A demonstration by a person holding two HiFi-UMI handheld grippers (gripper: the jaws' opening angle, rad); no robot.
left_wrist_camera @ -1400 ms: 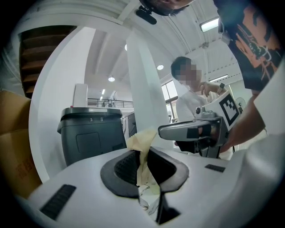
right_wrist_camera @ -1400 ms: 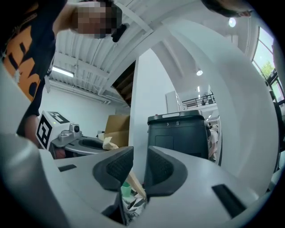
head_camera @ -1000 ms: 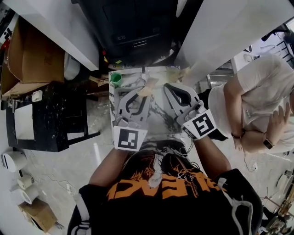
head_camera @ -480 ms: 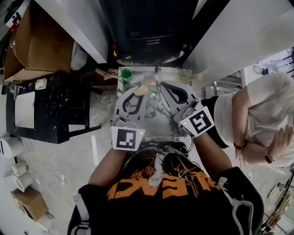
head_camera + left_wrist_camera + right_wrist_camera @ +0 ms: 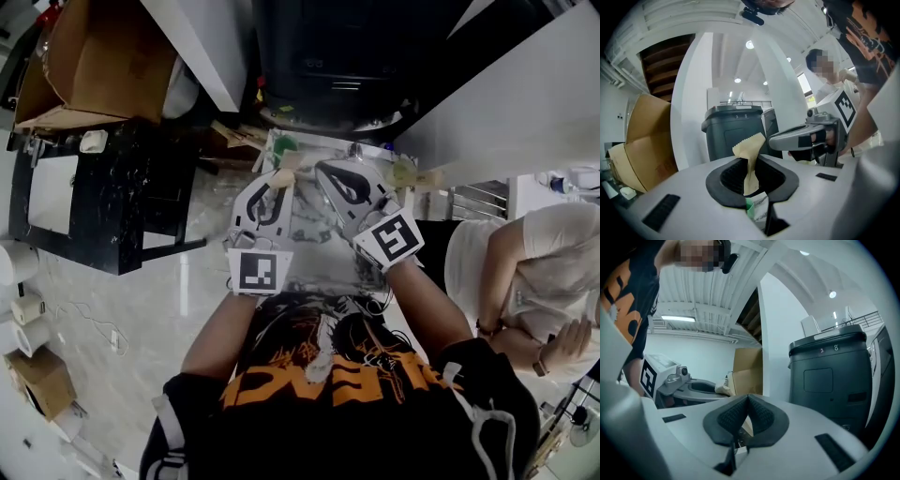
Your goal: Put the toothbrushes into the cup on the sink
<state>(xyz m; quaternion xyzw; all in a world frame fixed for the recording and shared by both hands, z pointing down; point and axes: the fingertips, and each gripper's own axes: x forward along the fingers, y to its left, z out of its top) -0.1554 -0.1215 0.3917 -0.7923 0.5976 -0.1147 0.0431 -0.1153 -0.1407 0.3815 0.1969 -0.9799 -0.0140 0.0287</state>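
Note:
My left gripper (image 5: pixel 274 184) is shut on a wrapped toothbrush (image 5: pixel 750 152). Its tan paper end sticks up between the pads, and a green and white printed part shows below them. In the head view the tan end (image 5: pixel 281 177) hangs over the far part of the marble sink counter (image 5: pixel 314 246). A green cup (image 5: pixel 285 144) stands at the counter's far left corner, just beyond the left gripper. My right gripper (image 5: pixel 328 174) is shut, close beside the left one, its pads (image 5: pixel 757 413) pressed together. A thin tan sliver shows beneath them; I cannot tell what it is.
A dark grey bin (image 5: pixel 736 133) stands behind the counter between white slanted beams. To the left are a cardboard box (image 5: pixel 94 66) on a black table (image 5: pixel 94 211) and paper rolls (image 5: pixel 19 309) on the floor. Another person (image 5: pixel 525 272) stands at the right.
Both grippers have shifted toward the far end of the counter, nearer the green cup. The left one has kept its hold on the wrapped toothbrush. The head view has swung.

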